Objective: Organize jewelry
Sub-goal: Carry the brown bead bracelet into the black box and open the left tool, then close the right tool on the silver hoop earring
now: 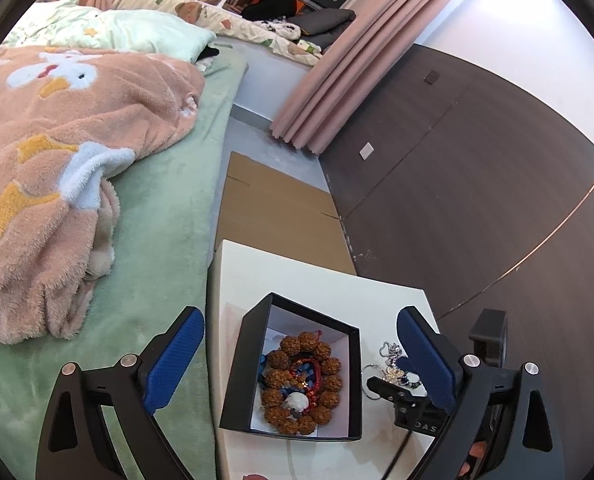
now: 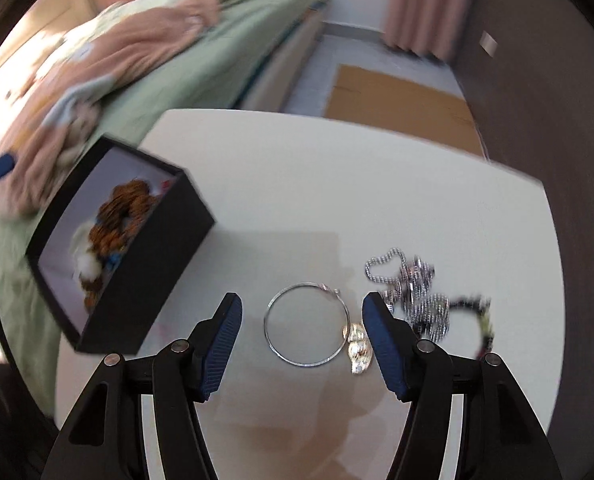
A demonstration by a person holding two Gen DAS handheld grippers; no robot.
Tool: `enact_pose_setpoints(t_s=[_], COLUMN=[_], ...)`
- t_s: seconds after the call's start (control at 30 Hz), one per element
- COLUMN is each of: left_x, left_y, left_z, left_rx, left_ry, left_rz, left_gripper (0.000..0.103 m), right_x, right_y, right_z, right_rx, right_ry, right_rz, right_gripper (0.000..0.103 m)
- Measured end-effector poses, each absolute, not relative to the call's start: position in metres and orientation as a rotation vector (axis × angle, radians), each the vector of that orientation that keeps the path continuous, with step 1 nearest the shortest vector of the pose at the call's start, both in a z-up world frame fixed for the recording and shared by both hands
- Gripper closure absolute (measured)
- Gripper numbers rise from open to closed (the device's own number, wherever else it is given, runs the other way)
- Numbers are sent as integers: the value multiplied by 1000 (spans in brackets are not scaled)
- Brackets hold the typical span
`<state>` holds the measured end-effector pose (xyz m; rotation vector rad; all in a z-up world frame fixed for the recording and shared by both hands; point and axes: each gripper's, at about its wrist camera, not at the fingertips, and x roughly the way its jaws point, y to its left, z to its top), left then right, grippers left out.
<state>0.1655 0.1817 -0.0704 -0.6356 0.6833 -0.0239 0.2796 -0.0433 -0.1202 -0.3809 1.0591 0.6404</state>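
Hovering my right gripper [image 2: 301, 316] over the silver bangle [image 2: 307, 324] on the table [image 2: 337, 184], jaws apart; left gripper [image 1: 297, 344] spread wide around the black box [image 1: 233, 376] holding the brown bead bracelet [image 1: 303, 384].

The right tongs [image 2: 301, 334] stand wide open over the white worktop [image 2: 297, 184], with a thin silver hoop [image 2: 305, 324] lying between the blue pads. A small gold charm [image 2: 359, 354] touches the hoop beside the right pad. Just beyond that pad sits a tangle of silver chains [image 2: 415, 294]. Off to the left stands a black box [image 2: 137, 280] holding brown beads [image 2: 121, 216].
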Motion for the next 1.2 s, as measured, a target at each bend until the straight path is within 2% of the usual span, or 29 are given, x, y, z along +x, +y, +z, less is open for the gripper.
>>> enact_pose_setpoints(t_s=[0.2,0.53,0.77,0.87,1.0,1.2], left_x=[167,161,147,142,135,129], left_y=[188,188,190,190,186,182], left_z=[-67,-59,-47,-44,-37,-33], left_rx=[-643,-635,-643,-649,-645,-616], left_ry=[674,678,632,615,599,600], left_rz=[-19,-13,-12,-25,-39,-28], left_gripper=[6,6,6,6,6,6], right_x=[283,282,290,285,279,272], right_y=[-39,-24,-35,-35,-40,-65], right_z=[-117,-140,-142,-140,-140,-122], right_rx=[-580,-729,-625,-620,-573,-344], right_ry=[1034,1116,1158,1170,1162,1110], right_rz=[752,843,889,883,855,833], right_gripper=[40,40,40,52,52,53])
